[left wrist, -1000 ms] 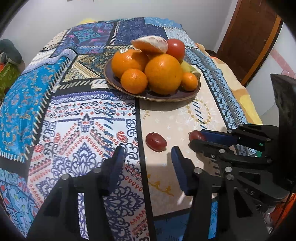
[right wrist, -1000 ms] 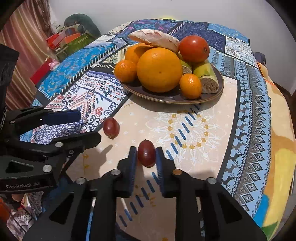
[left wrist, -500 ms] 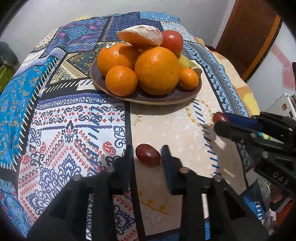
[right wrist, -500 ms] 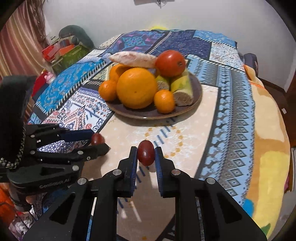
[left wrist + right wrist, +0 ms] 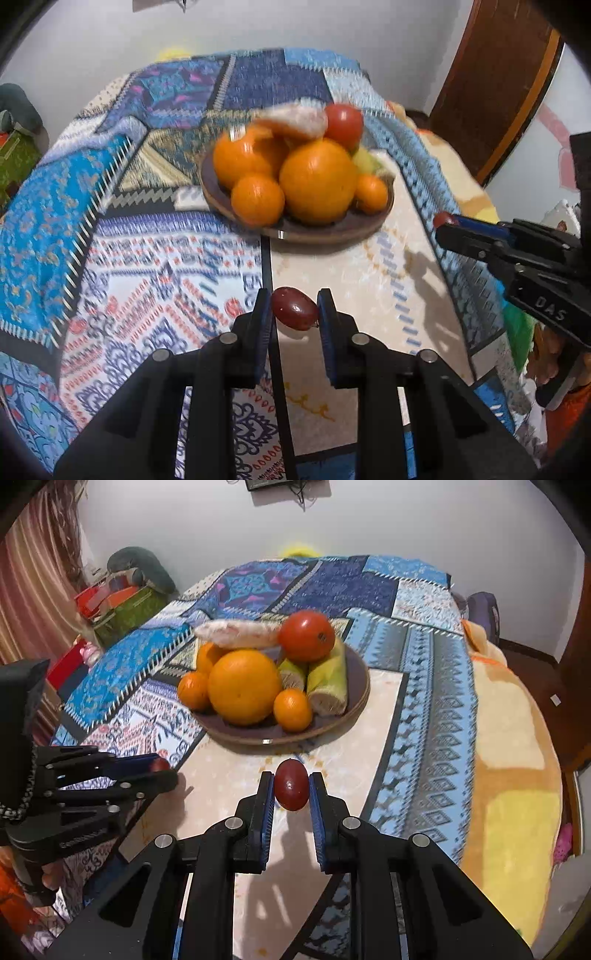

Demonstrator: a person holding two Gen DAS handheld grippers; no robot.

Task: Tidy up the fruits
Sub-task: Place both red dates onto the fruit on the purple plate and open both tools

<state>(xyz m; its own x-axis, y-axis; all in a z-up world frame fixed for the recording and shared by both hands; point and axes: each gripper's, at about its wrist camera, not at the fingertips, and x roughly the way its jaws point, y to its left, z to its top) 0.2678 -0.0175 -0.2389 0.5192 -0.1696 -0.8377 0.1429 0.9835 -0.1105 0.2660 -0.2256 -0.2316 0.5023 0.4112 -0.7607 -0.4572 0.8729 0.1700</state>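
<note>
Cut banana pieces (image 5: 328,681) on plate (image 5: 354,705): right-wrist view only.

We see a round desk (image 5: 436,701) under a blue patchwork cloth (image 5: 55,221). On the cloth sits one brown plate (image 5: 358,686) heaped with oranges and other fruit.

Patterned patchwork cloth (image 5: 424,672) (mostly blue), wooden door (image 5: 502,92), perhaps a curtain (image 5: 33,602).
</note>
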